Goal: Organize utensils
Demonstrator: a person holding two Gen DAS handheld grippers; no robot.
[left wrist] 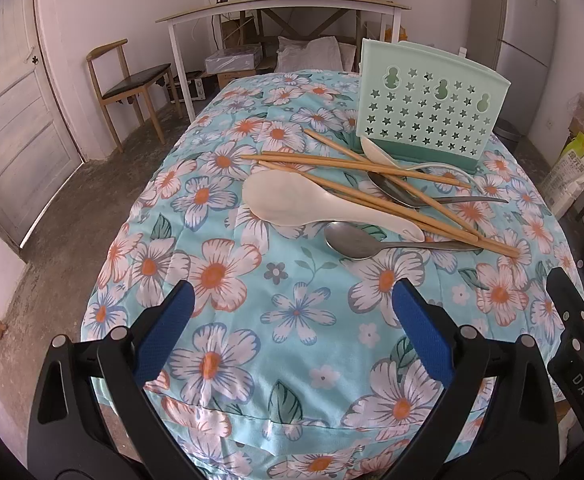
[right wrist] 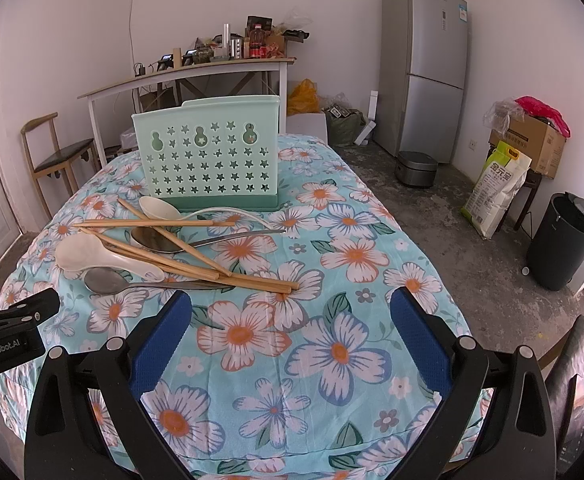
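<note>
nothing is in hand yet: the left gripper (left wrist: 290,300) and the right gripper (right wrist: 290,310) both hover over the near part of the floral-cloth counter (right wrist: 331,360), each with its jaws spread wide and empty. the utensils lie in a loose crossed heap in front of the mint green holder (right wrist: 210,156), which stands upright toward the far end. in the heap are several wooden chopsticks (right wrist: 196,266), a large white rice paddle (right wrist: 100,258), a smaller white spoon (right wrist: 160,208) just beside the holder's base, and two metal spoons (right wrist: 108,282), one partly under the chopsticks. the step looks like the first pick. the nearest metal spoon seems the easiest start, since little overlaps it; its thin handle lies flat on soft cloth, so the jaws would need to come down low and straddle it squarely.
</note>
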